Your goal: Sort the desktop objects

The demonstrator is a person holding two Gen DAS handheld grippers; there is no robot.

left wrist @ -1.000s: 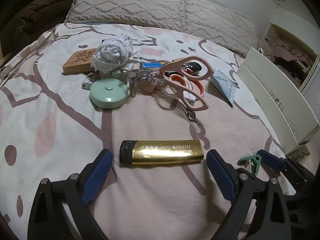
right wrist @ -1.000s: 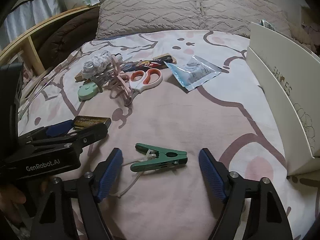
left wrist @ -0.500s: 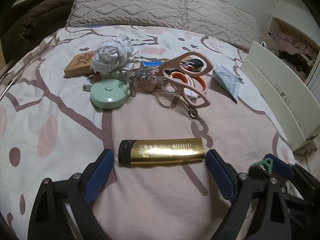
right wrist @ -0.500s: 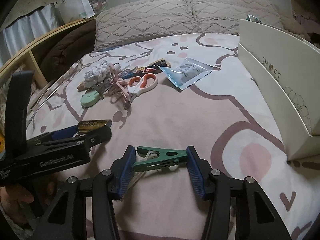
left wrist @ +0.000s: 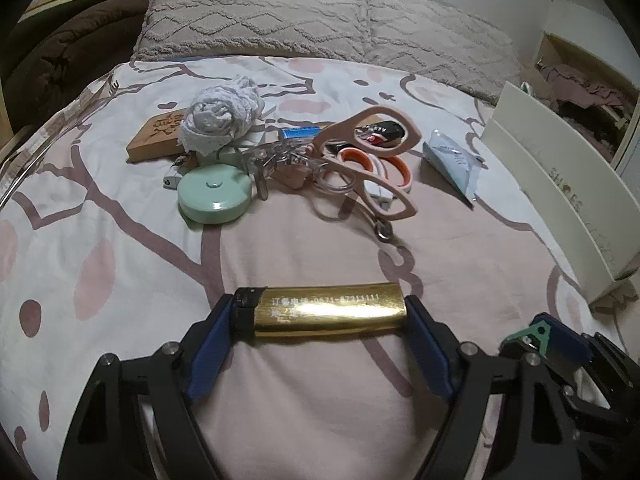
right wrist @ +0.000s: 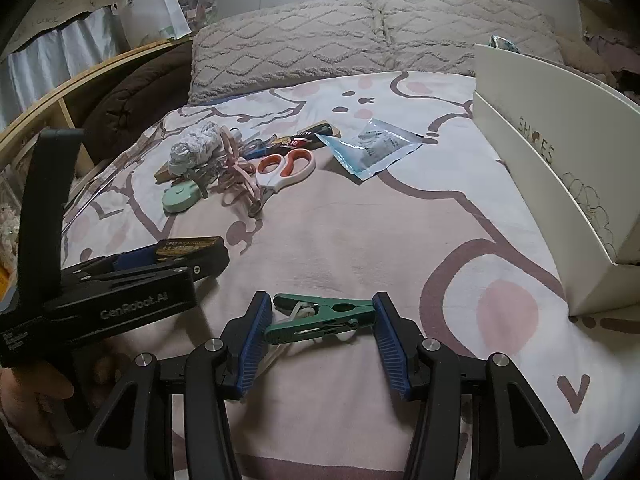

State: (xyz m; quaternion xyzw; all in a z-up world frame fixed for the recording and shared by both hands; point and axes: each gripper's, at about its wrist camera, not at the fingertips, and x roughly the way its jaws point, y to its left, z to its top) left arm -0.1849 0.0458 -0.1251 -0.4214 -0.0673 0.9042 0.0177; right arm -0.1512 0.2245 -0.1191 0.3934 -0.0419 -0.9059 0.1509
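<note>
My left gripper point(left wrist: 320, 316) is shut on a gold lighter point(left wrist: 324, 314) with a black cap, held crosswise by its two ends just above the pink bedspread. My right gripper point(right wrist: 320, 316) is shut on a green clothes peg point(right wrist: 320, 318), gripped end to end. The peg's tip point(left wrist: 534, 334) shows in the left wrist view at lower right. The left gripper with the lighter point(right wrist: 188, 245) shows at the left of the right wrist view.
A pile lies further back: mint tape measure point(left wrist: 214, 194), pink scissors point(left wrist: 368, 164), orange scissors point(right wrist: 286, 168), white cloth ball point(left wrist: 220, 118), wooden block point(left wrist: 156, 138), blue packet point(right wrist: 370, 146). A white shoe box point(right wrist: 560, 184) stands at right. Pillows point(right wrist: 360, 40) lie behind.
Both grippers have closed from open: the left onto the lighter's ends, the right onto the green peg. Both have tilted up slightly.
</note>
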